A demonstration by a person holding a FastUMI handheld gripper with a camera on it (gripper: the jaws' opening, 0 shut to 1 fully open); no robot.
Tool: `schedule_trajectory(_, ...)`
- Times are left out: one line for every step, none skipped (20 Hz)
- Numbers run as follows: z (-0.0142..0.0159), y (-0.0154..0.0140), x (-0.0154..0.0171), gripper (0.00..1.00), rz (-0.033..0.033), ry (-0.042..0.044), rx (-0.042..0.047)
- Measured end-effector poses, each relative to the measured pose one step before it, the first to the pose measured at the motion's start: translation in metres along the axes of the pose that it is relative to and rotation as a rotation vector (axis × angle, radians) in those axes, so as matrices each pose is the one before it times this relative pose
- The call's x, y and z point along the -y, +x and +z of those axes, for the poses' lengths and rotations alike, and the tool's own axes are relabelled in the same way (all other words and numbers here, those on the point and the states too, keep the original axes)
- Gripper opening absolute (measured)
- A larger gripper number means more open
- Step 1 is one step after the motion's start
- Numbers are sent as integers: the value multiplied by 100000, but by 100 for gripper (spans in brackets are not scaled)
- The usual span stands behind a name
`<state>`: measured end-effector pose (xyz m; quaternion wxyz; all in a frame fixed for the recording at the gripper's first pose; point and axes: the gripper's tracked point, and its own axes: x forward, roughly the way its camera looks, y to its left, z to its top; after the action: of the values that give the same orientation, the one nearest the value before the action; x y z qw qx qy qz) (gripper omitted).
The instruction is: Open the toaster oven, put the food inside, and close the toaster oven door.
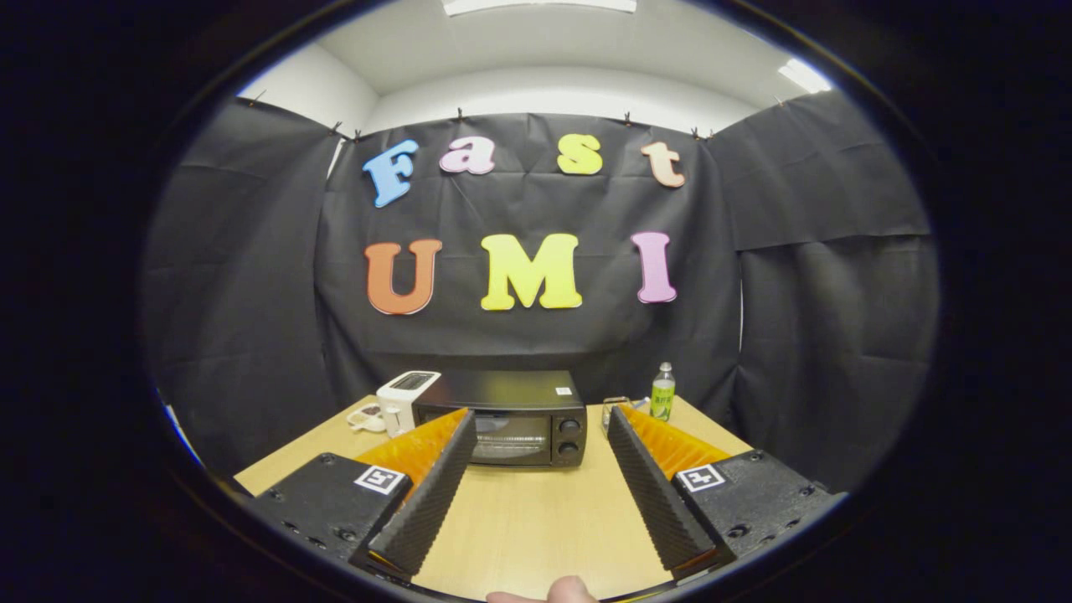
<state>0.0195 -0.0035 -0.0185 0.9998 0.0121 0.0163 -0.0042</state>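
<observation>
Your hand-held gripper [540,419] hangs released, fingers spread over bare tabletop [536,519]. Beyond them, near the far edge, the toaster oven [511,419] sits door shut, facing you, long axis parallel to that edge.

You have a black, boxy metal toaster oven [512,419] standing upright near the far edge of the light wooden bench [536,519]; its glass door is shut, facing you; two round knobs sit stacked on its right side.
</observation>
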Motion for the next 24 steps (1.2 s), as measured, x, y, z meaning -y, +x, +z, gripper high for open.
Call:
schedule_trajectory(-54, 129, -8, 100, -251, 195, 186)
schedule_trajectory(3, 90, 26, 100, -289, -117, 149)
schedule_trajectory(-261, 196, 66, 100, -353, -429, -175)
schedule_trajectory(-107, 226, 31, 100, -321, -344, 26)
schedule_trajectory(-108, 179, 0, 100, -158, -360, -62)
schedule_trajectory(2, 271, -47, 100, -147, -152, 26)
schedule_trajectory(-80, 315, -46, 100, -32, 56, 161)
schedule_trajectory(174, 412, -7, 100, -181, 297, 157)
schedule_trajectory(224, 545, -66, 100, -328, 292, 633)
schedule_trajectory(336, 511, -114, 100, -215, 267, 722)
schedule_trajectory(314, 475, -94, 100, -377, 350, 946)
schedule_trajectory(442, 692, -144, 100, -277, 90, 1039)
schedule_trajectory(267, 817, -145, 100, -480, -235, 591)
schedule_trajectory(402, 893, -190, 100, 1, -202, 609)
schedule_trajectory(249, 843, -237, 100, 62, 82, 327)
schedule_trajectory(436, 1022, -413, 100, 680, 473, 547)
schedule_trajectory(65, 1068, -566, 100, 815, 801, -152)
schedule_trajectory(121, 1214, -591, 100, 1321, 1031, -662)
schedule_trajectory(-13, 1326, -627, 100, 1125, 906, -255)
schedule_trajectory(-171, 1431, -457, 100, 612, 503, -800)
schedule_trajectory(-37, 1486, -376, 100, -39, -23, 265)
schedule_trajectory(-321, 1619, -358, 100, -339, -265, -373)
schedule_trajectory(-795, 1634, -560, 100, 362, 258, -1405)
schedule_trajectory(-900, 1680, -809, 100, 1155, -24, -1919)
